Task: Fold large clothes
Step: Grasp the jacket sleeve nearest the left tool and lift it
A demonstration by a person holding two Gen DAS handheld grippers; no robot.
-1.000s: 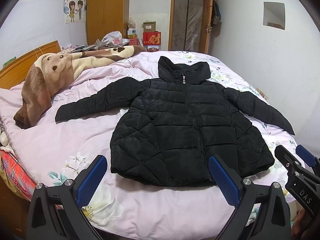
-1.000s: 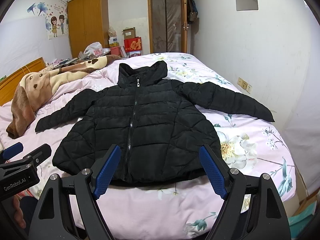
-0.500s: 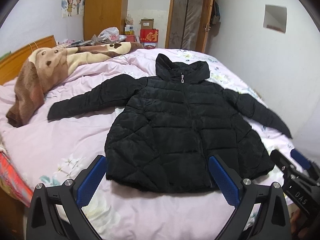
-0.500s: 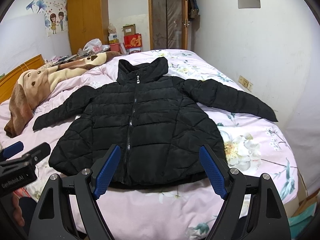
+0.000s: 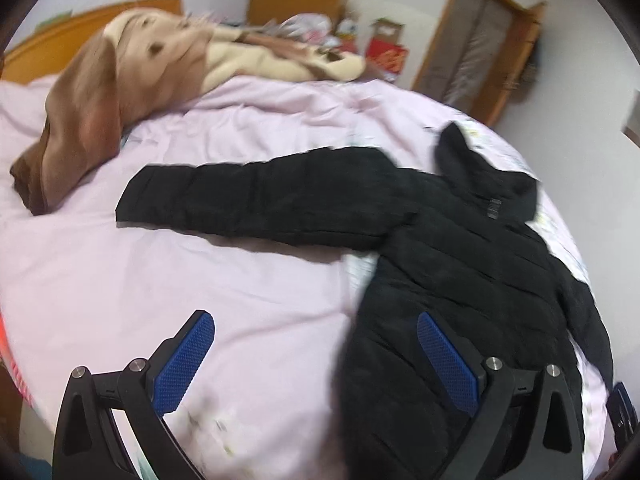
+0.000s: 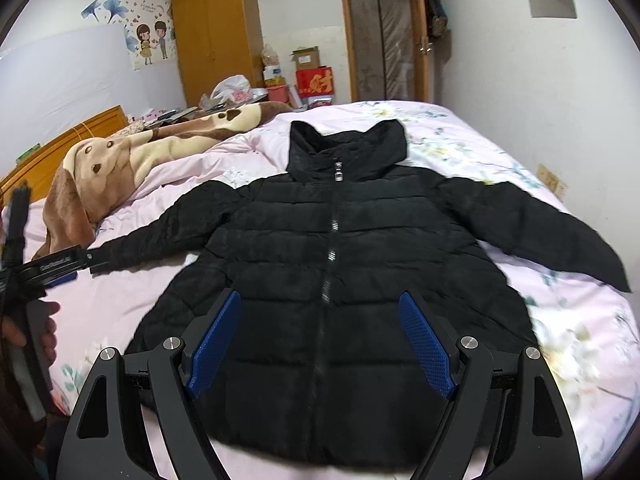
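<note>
Spread flat on the pink floral bed [image 6: 560, 344], front up and zipped, lies the black puffer jacket [image 6: 332, 280], its collar pointing toward the far door and both sleeves stretched out to the sides. The right gripper [image 6: 320, 340] hovers above the jacket's lower front with its blue pads wide apart and nothing between them. The left gripper [image 5: 316, 364] is likewise spread and empty; its view is blurred, with one pad over bare sheet and the other over the jacket's side, and the near sleeve [image 5: 256, 204] lying across the sheet ahead of it. In the right wrist view the left gripper shows at the left edge, held by a hand [image 6: 44, 336], just beside that sleeve's cuff. A brown and cream blanket [image 6: 120, 172] is bunched along the wooden headboard [image 6: 60, 144] side. Beyond the bed stand a wooden wardrobe [image 6: 216, 32], an open cardboard box [image 6: 306, 58] whose contents cannot be made out, a red box [image 6: 316, 82] and a stuffed plastic bag [image 6: 234, 90].
</note>
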